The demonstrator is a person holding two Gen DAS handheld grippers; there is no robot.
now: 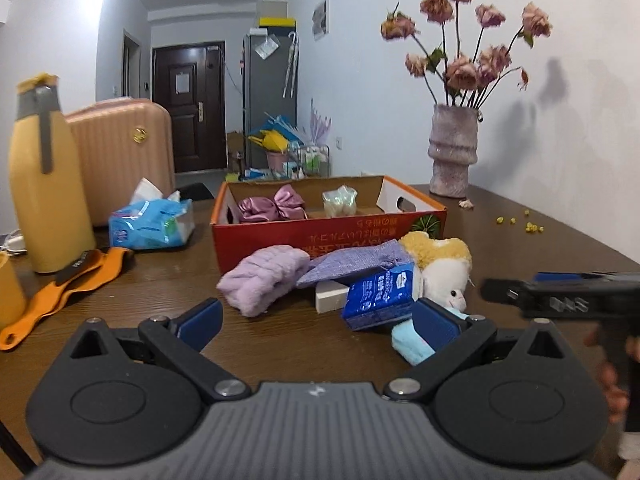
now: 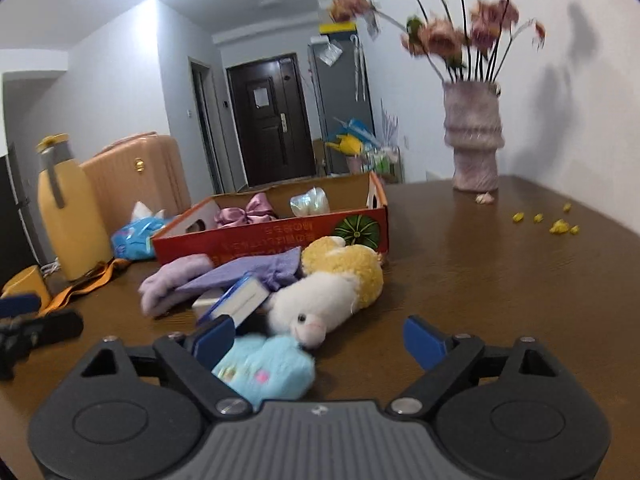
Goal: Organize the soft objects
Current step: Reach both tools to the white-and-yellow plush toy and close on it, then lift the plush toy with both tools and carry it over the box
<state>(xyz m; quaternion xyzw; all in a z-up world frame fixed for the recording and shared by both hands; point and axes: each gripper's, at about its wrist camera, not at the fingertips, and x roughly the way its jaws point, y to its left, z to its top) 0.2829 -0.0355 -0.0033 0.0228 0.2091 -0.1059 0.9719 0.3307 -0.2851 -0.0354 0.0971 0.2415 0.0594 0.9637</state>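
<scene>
Right claw (image 2: 320, 340) gapes wide, holding nothing.

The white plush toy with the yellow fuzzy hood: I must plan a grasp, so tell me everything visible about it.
The white plush toy with the yellow fuzzy hood lies on its side on the brown wooden table, snout toward the camera, before the red cardboard box. A blue carton leans against it; a light blue plush lies just in front.
</scene>
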